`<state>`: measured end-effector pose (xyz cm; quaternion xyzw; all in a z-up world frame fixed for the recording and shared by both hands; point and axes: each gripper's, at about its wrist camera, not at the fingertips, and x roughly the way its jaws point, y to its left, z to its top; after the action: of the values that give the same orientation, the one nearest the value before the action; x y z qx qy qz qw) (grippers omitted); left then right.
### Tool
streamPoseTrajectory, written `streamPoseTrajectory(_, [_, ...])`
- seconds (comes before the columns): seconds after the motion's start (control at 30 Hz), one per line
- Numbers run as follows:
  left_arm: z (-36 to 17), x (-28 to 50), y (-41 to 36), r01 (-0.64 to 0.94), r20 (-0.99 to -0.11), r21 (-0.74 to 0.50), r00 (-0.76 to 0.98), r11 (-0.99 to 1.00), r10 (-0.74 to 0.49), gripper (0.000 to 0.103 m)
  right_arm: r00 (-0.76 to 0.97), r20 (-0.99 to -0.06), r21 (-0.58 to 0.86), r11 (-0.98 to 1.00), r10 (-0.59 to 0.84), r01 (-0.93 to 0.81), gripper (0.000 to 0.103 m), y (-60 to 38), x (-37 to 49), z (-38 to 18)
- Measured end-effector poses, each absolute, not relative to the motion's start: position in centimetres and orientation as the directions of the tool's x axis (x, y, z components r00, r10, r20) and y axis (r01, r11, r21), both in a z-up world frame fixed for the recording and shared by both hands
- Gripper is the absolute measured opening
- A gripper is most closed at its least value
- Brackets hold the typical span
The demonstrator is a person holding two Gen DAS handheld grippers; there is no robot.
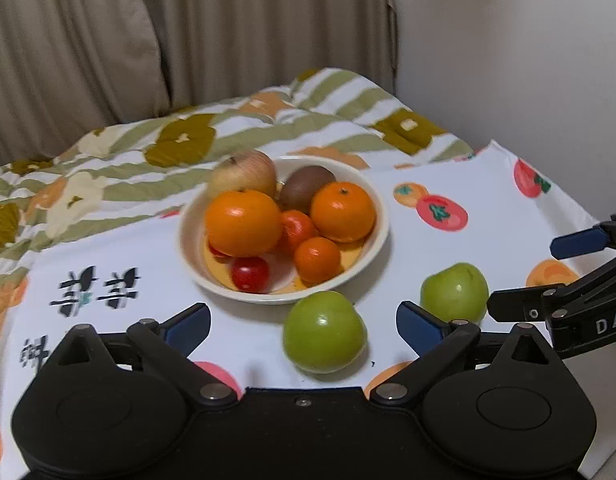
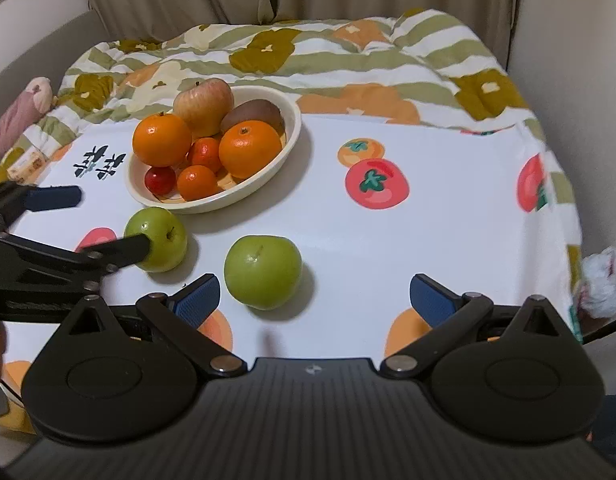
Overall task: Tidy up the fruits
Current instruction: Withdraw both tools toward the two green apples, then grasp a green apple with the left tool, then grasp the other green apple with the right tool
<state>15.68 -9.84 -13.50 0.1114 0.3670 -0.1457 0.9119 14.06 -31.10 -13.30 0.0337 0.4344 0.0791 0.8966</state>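
Left tool (image 1: 304,320), jaws apart, is aimed at one green apple (image 1: 324,331) lying loose near the counter's (image 2: 447,216) front edge; right tool (image 2: 313,296), also spread, faces the other green apple (image 2: 262,272), presumably for transfer to the fruit-filled bowl (image 2: 284,148) behind.
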Motion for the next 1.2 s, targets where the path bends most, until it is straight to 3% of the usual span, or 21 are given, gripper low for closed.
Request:
streamPoseTrajectory(0.3, [-15.6,17.6,-11.4,0.375,-0.770,0.081,0.611,0.923,-0.181,0.082,0.578,-0.781,0.205,0.972,0.235,-0.117,0.103,-30.9,15.3,-14.4])
streamPoseTrajectory(0.43, [-16.2,18.1,-11.5,0.379,-0.788,0.074,0.589,0.922,-0.179,0.066,0.568,-0.783,0.216,0.967,0.253,-0.133,0.103,-30.4,15.8,-14.9])
streamPoseTrajectory(0.53, [-16.5,18.3,-11.6,0.376,-0.792,0.083,0.587,0.923,-0.168,0.062,0.561,-0.785,0.227,0.964,0.263,-0.136,0.103,-30.2,16.1,-15.0])
streamPoseTrajectory(0.77, [-16.5,18.3,-11.3,0.383,-0.791,0.072,0.585,0.921,-0.181,0.061,0.549,-0.787,0.240,0.960,0.280,-0.147,0.103,-30.0,16.7,-15.4])
streamPoseTrajectory(0.87, [-16.5,18.2,-11.2,0.384,-0.793,0.070,0.581,0.921,-0.182,0.061,0.532,-0.795,0.251,0.956,0.292,-0.150,0.095,-29.7,17.0,-15.7])
streamPoseTrajectory(1.07, [-16.4,17.8,-10.9,0.380,-0.798,0.063,0.575,0.923,-0.183,0.061,0.533,-0.794,0.252,0.956,0.292,-0.148,0.093,-29.5,17.2,-15.7])
streamPoseTrajectory(1.2, [-16.3,17.5,-10.5,0.377,-0.799,0.059,0.573,0.925,-0.182,0.061,0.532,-0.793,0.255,0.955,0.297,-0.153,0.085,-29.1,17.3,-15.6])
